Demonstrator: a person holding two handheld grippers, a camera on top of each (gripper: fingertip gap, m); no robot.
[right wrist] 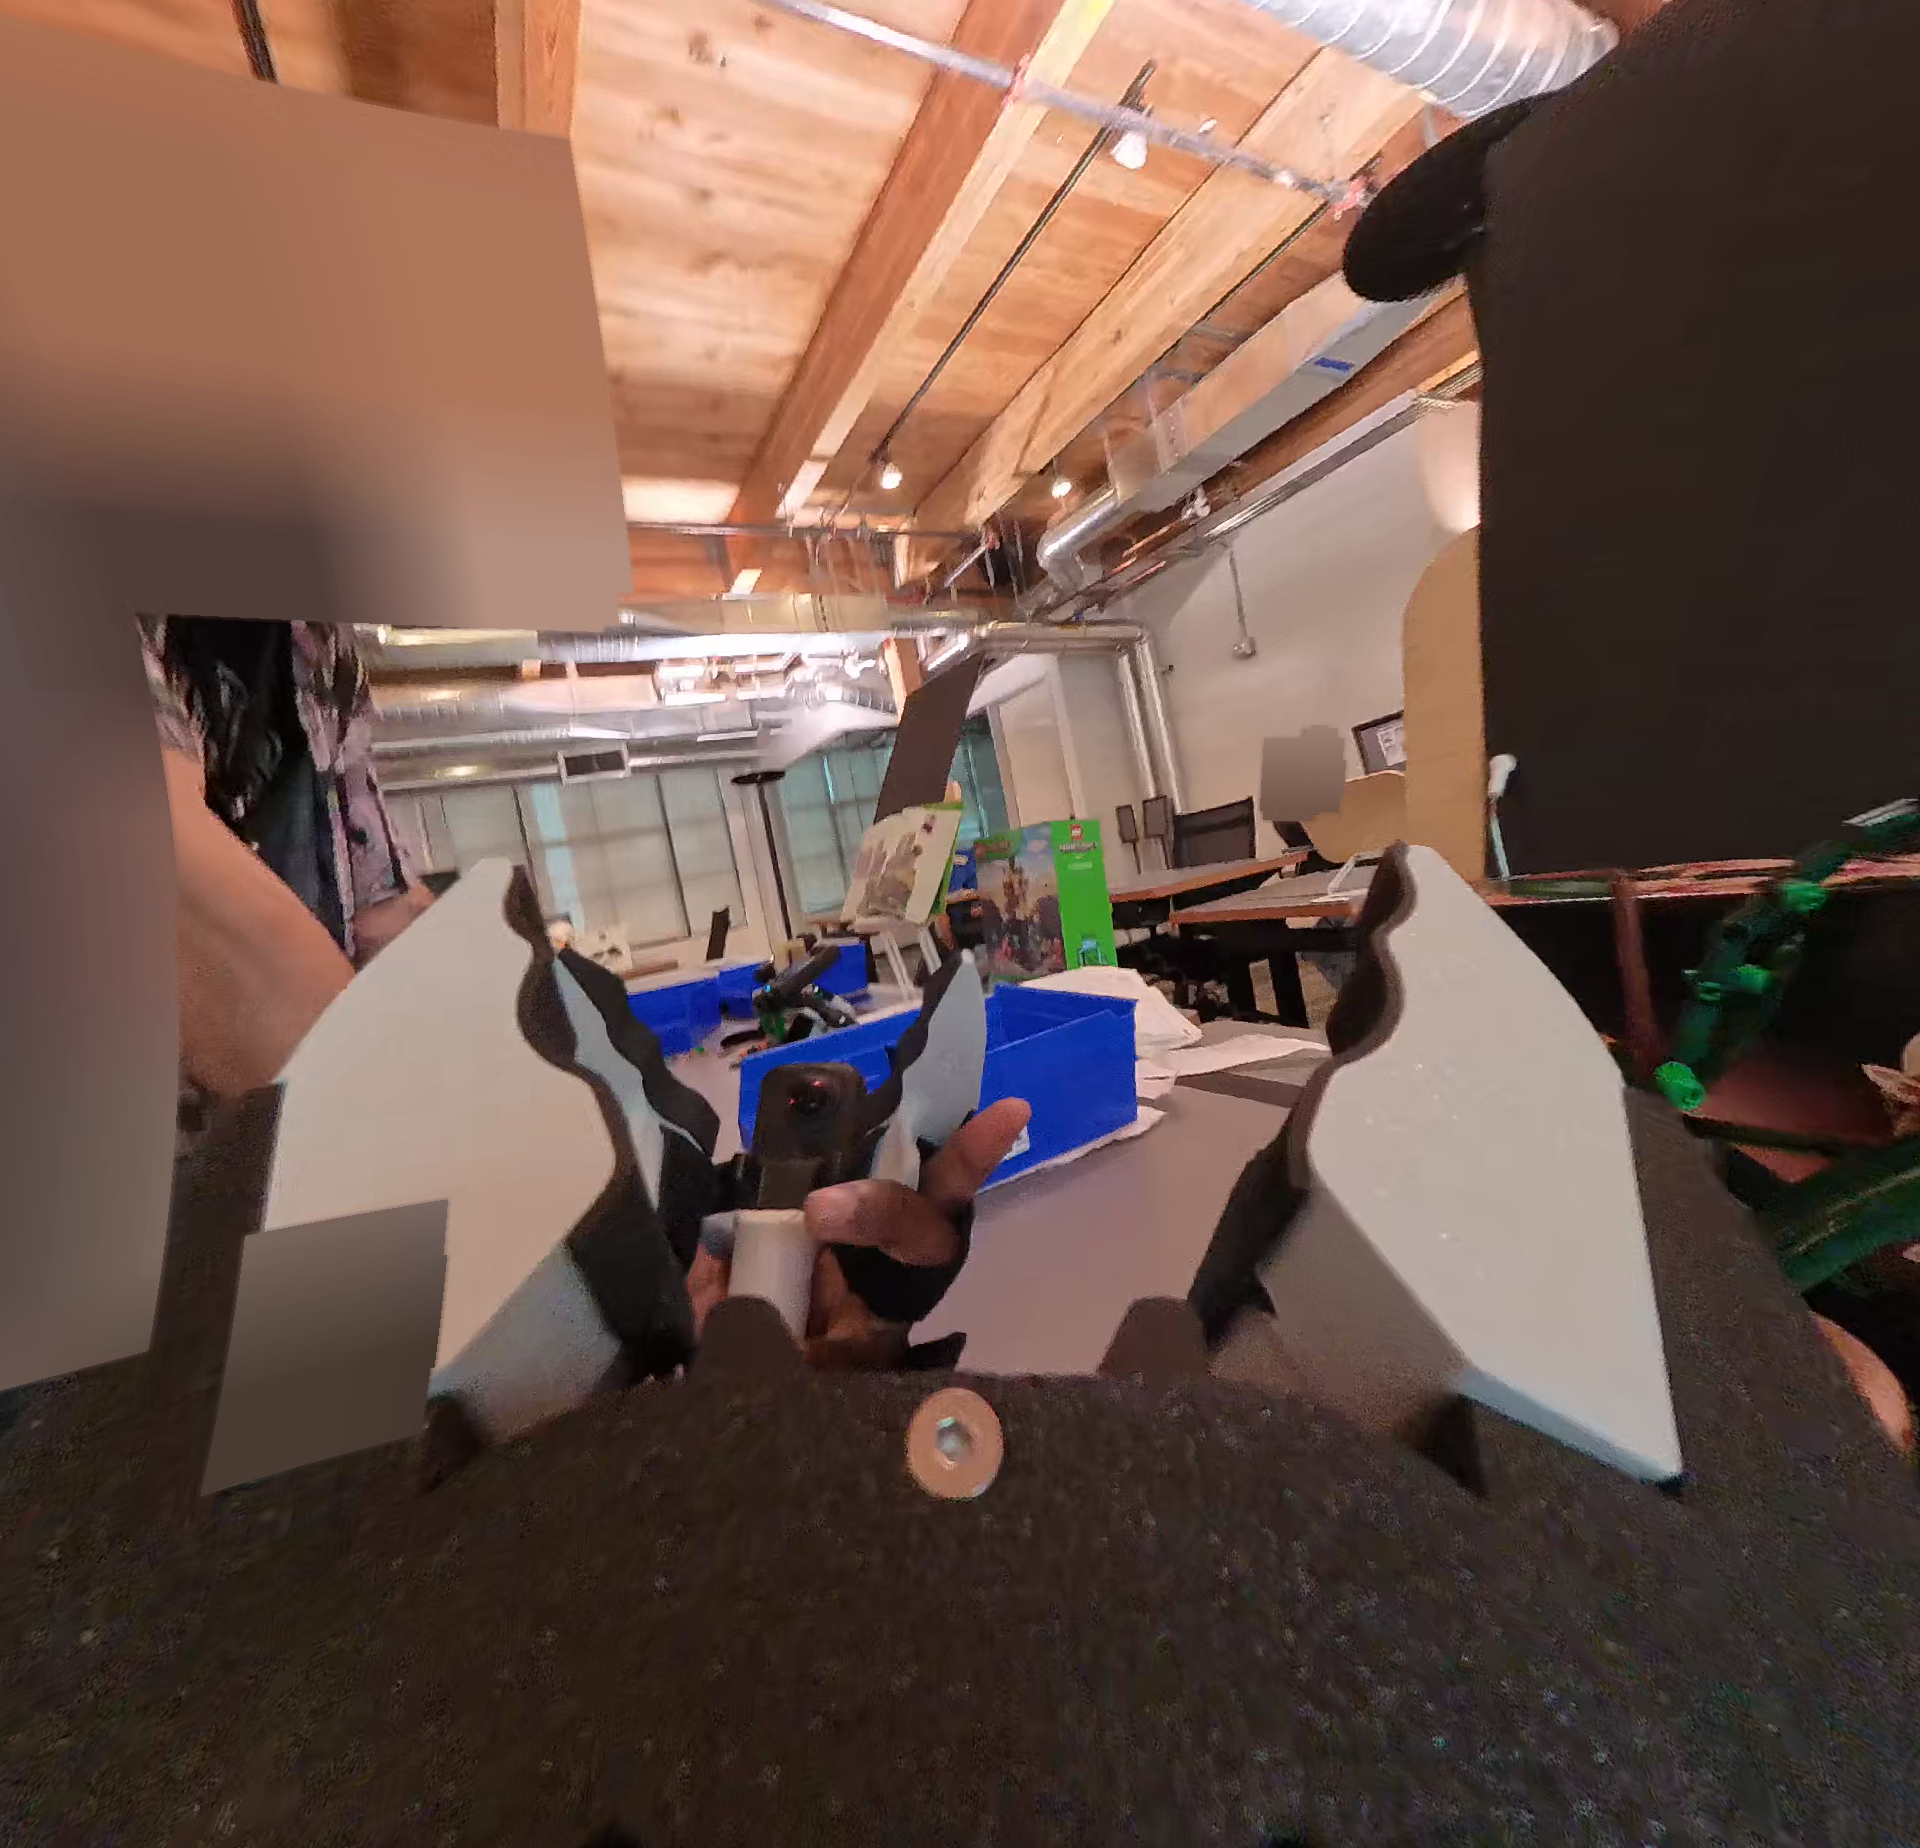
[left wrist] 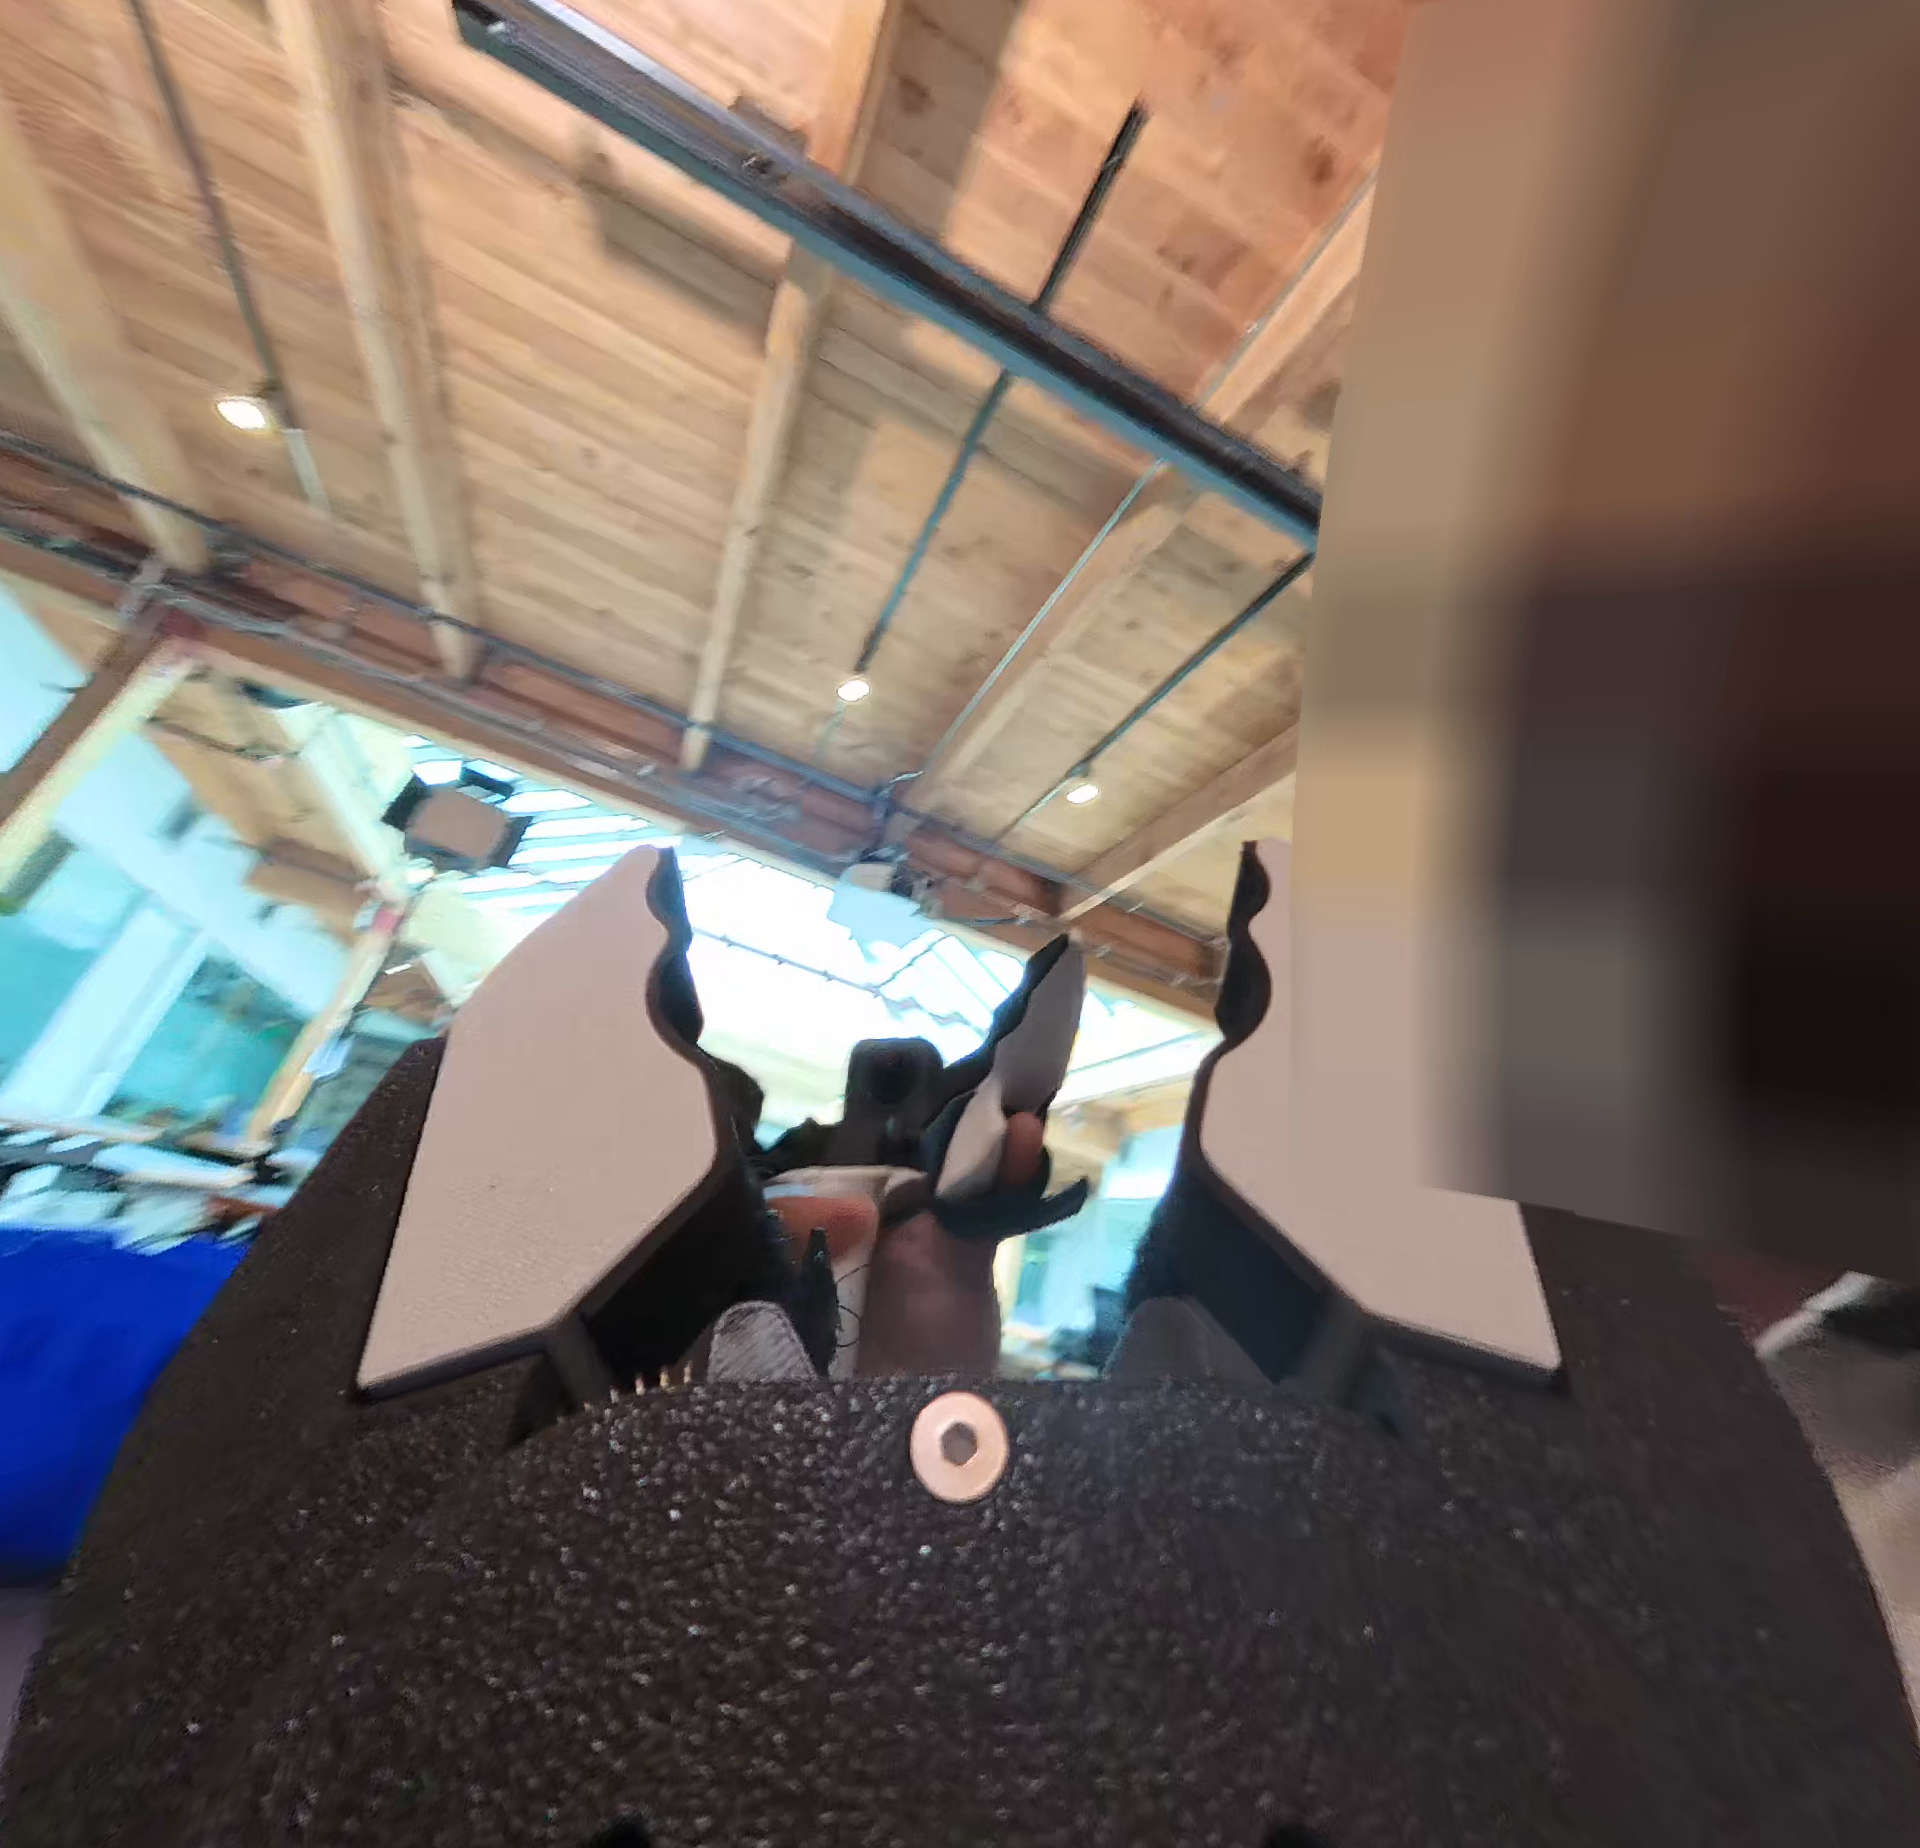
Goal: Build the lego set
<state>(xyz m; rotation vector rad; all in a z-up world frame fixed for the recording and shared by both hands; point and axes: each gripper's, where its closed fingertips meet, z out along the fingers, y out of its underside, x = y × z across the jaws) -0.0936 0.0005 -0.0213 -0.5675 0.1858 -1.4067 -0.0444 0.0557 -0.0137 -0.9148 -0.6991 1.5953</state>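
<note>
While both are raised off the grey table (right wrist: 1122, 1175), the left gripper (left wrist: 956, 925) and right gripper (right wrist: 956, 925) face each other, fingers spread on nothing.

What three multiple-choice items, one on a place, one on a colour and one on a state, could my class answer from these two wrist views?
1. Place: where does the other claw show in the right wrist view?
A. Between this view's own two fingers, in front of the bins
B. On the ceiling
C. Inside a bin

2. Colour: what colour are the plastic bins on the grey table?
A. Red
B. Blue
C. Yellow

3. State: how do the right claw's fingers stand?
A. Shut on a brick
B. Shut on air
C. Wide apart, nothing between the pads

Answers:
1 A: the left claw, gripped by a hand, sits low in the middle.
2 B: the blue bin stands on the grey table.
3 C: the right claw shows only the room between its pads.
</note>
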